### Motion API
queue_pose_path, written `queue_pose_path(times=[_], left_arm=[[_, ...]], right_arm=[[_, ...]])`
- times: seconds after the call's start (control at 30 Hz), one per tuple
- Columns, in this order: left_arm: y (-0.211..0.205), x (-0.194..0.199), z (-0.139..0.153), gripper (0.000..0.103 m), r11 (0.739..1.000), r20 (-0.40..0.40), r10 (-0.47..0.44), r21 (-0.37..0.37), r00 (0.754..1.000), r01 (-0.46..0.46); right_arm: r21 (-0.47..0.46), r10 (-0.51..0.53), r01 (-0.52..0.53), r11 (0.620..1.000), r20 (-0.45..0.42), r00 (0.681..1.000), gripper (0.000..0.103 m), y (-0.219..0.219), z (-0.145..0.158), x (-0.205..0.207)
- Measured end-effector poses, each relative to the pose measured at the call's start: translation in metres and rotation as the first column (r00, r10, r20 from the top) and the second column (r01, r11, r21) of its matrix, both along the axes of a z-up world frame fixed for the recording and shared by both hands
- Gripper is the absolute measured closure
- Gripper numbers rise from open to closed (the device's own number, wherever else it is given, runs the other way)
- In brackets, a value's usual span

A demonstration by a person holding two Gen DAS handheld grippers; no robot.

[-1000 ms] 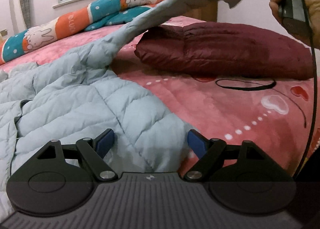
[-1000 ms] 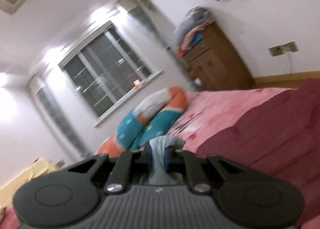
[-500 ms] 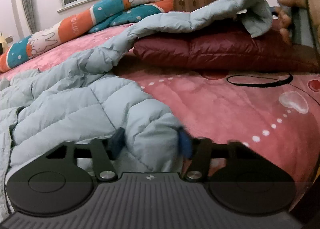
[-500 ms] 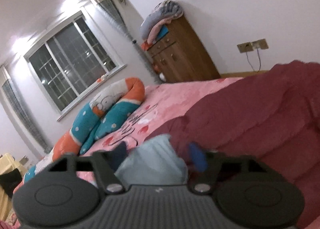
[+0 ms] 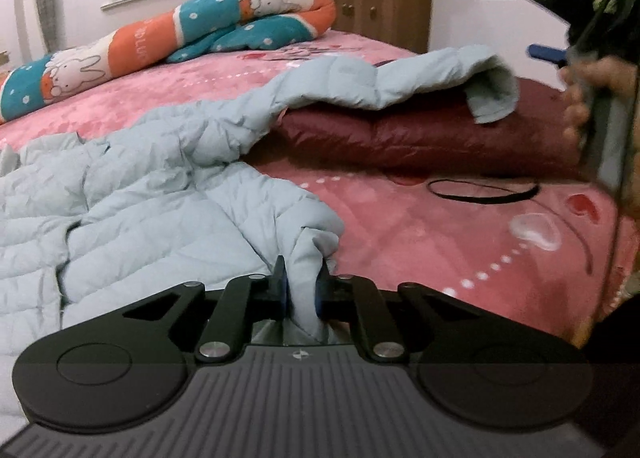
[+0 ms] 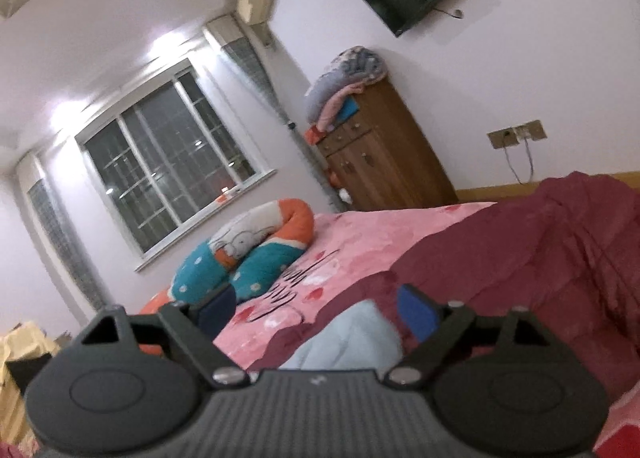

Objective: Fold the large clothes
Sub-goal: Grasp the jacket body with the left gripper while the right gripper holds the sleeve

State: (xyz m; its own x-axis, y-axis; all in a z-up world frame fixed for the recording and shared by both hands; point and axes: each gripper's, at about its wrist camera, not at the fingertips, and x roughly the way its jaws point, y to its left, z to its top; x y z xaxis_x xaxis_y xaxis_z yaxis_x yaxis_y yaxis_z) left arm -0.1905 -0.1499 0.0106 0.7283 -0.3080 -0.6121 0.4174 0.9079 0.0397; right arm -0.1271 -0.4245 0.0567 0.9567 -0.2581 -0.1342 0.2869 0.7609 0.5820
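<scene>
With my left tongs [image 5: 300,290] clenched on a corner of the pale blue jacket [image 5: 160,193] at lower centre and my right tongs [image 6: 316,312] spread, its sleeve [image 5: 400,81] draped over the maroon jacket [image 5: 420,137] at upper right, I judged it best to draw that corner across slowly.
</scene>
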Motion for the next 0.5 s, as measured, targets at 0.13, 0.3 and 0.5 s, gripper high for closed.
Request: queue_pose_path(times=[0.13,0.3,0.5], left_arm=[[0.012,-0.022,0.012,0.095,0.999,-0.01,-0.024,-0.028,1.0,0.024],[0.017,-0.057,0.013,0.095,0.996,-0.019,-0.083,-0.015,0.996,0.083],[0.01,-0.067,-0.002,0.094,0.989,-0.066,-0.144,0.032,0.987,0.147]], right_arm=[[-0.048,0.055,-0.056,0.997,-0.024,0.998,0.01,0.022,0.003,-0.007],[-0.021,0.142,-0.144,0.989,-0.08,0.987,0.01,0.04,-0.004,-0.012],[0.054,0.199,-0.193,0.98,-0.142,0.97,0.01,0.048,-0.016,-0.017]])
